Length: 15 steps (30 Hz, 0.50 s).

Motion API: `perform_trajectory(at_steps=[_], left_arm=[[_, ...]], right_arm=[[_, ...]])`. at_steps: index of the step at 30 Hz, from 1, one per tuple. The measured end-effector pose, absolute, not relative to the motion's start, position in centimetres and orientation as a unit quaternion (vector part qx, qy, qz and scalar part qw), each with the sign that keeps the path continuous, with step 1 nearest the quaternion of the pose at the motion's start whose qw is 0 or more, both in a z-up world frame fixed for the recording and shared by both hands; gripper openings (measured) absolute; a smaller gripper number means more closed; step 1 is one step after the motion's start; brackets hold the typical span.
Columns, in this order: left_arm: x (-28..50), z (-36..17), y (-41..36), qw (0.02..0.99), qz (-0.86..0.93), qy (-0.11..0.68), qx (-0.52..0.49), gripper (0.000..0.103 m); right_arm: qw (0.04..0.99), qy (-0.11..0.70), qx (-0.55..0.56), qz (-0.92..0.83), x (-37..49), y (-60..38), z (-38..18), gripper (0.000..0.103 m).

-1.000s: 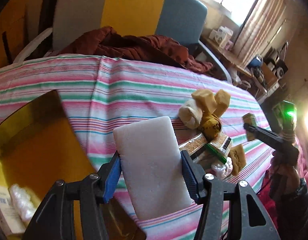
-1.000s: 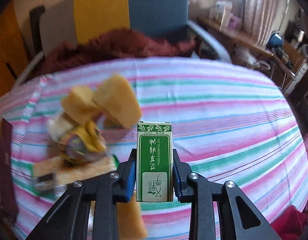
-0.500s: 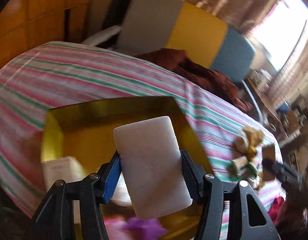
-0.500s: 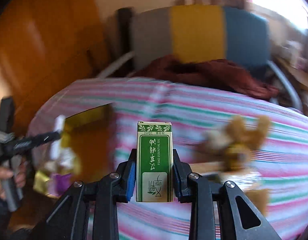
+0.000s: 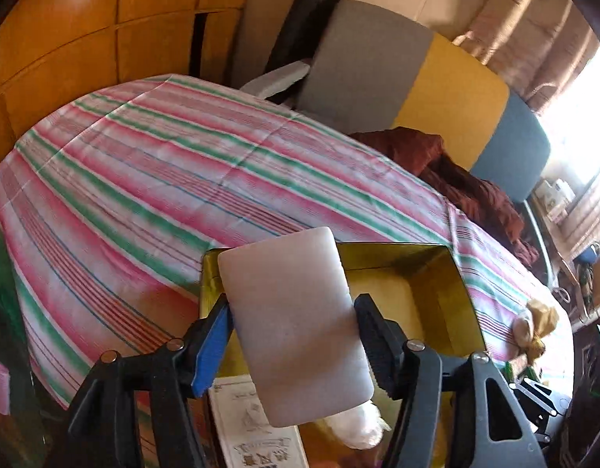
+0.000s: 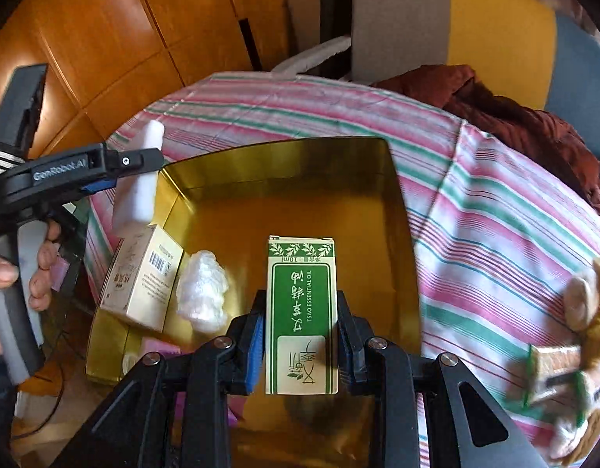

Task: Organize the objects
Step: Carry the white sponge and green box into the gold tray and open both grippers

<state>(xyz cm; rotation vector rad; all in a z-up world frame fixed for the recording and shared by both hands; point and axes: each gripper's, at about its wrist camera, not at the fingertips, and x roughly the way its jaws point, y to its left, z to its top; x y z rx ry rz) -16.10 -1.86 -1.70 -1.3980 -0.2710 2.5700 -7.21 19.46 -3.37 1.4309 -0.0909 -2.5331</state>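
Note:
My left gripper (image 5: 294,302) has a white foam block (image 5: 296,323) between its pads. Its jaws are opening, and both pads still touch the block. It hangs over the near left corner of the gold tin (image 5: 397,247). The right wrist view shows the same block (image 6: 138,191) and left gripper (image 6: 136,167) at the tin's left rim (image 6: 276,144). My right gripper (image 6: 301,300) is shut on a green essential-oil box (image 6: 301,312), held upright above the middle of the tin.
Inside the tin lie a cream box with a barcode (image 6: 144,277), a white crumpled wrap (image 6: 202,292) and something purple (image 6: 159,347). A plush toy (image 6: 588,300) and snack packs (image 6: 561,366) sit on the striped cloth to the right. A maroon garment (image 6: 514,113) lies on the chair behind.
Both grippers swung left from the pile of toys and snacks to the gold tin, each carrying its item. The tin now fills the middle of the right wrist view.

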Motion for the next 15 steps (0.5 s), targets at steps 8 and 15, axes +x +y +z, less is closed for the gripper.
perform_trajectory(at_steps=[8, 15], left_arm=[[-15.1, -2.2, -3.7, 0.094, 0.864, -0.131, -0.478, 0.076], [-10.9, -1.0, -4.3, 0.082, 0.883, -0.112, -0.449, 0.075]], right_arm=[[0.15, -0.077, 0.482, -0.86, -8.7, 17.9, -3.6, 0.049], [0.143, -0.069, 0.476, -0.865, -6.5, 18.1, -3.3, 0.055]])
